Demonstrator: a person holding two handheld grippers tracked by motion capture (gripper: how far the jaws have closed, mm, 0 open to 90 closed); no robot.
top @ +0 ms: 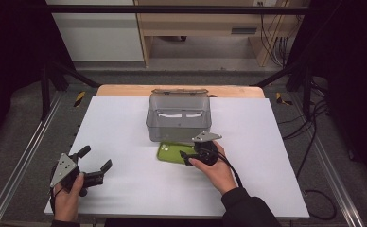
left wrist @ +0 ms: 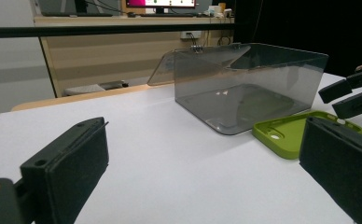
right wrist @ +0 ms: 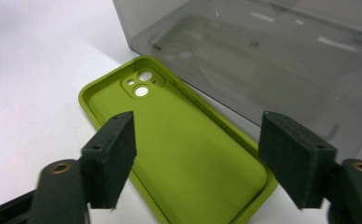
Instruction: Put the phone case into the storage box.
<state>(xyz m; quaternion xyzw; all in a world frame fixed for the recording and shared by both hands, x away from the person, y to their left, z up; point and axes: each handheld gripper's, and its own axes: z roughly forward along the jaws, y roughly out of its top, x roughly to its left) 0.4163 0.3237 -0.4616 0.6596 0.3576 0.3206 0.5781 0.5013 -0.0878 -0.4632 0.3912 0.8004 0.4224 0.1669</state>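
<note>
Your right gripper hovered, jaws spread, over the green phone case beside the grey box; your left gripper gaped apart.

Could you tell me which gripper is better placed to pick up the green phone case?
The right gripper: its open jaws already straddle the case beside the box. The left gripper is open, well away from it.

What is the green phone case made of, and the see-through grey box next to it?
The green phone case looks like soft silicone or rubbery plastic: matte, no glare, rounded moulded rim. The see-through grey box looks like hard smoky plastic, maybe acrylic: glossy, with bright reflections and the table visible through its walls. The look alone can't confirm either.
</note>
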